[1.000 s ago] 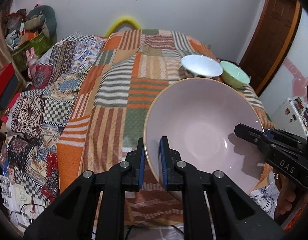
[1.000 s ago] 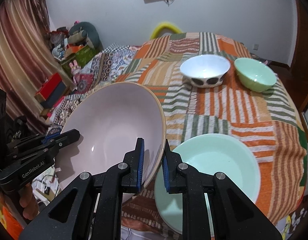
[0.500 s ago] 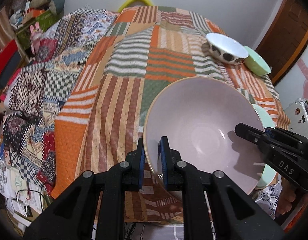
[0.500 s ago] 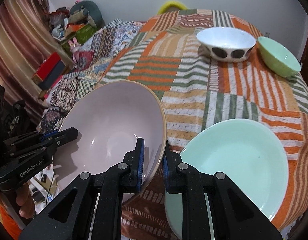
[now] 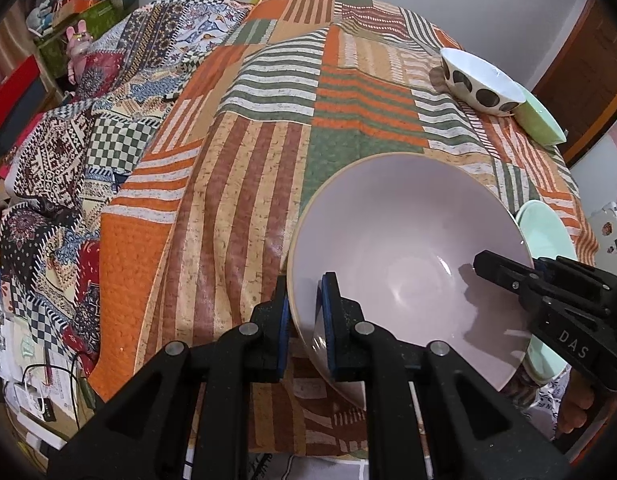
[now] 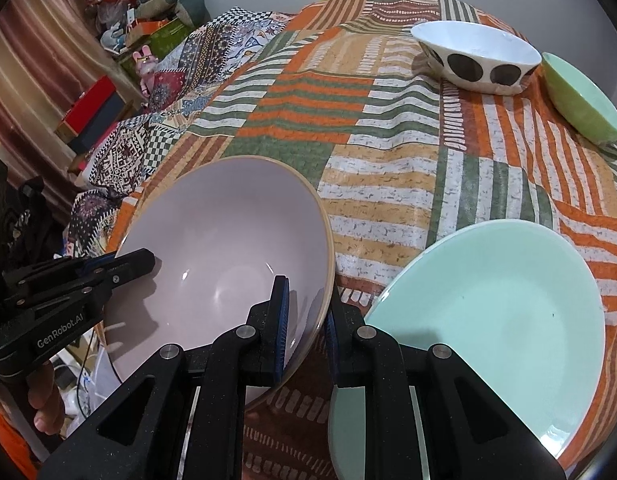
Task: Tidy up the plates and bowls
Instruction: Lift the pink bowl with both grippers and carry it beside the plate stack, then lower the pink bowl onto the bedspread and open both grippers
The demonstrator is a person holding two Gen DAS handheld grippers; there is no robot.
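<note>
The large pink bowl (image 5: 404, 248) is held at two opposite points of its rim, tilted, above the near edge of the patchwork cloth (image 5: 268, 152). The left gripper (image 5: 304, 312) is clamped tight on the bowl's rim, one pad inside and one outside. The right gripper (image 6: 306, 320) is likewise clamped on the opposite rim, its jaws nearly closed with only the bowl wall between them. Whether the bowl's base touches the cloth cannot be told. Just beside the bowl, on its right, a pale green plate (image 6: 504, 312) lies flat on the cloth. Well beyond the bowl, at the far right of the cloth, a white bowl with dark spots (image 6: 476, 56) stands upright. A small green bowl (image 6: 580, 96) sits just beside the spotted one.
</note>
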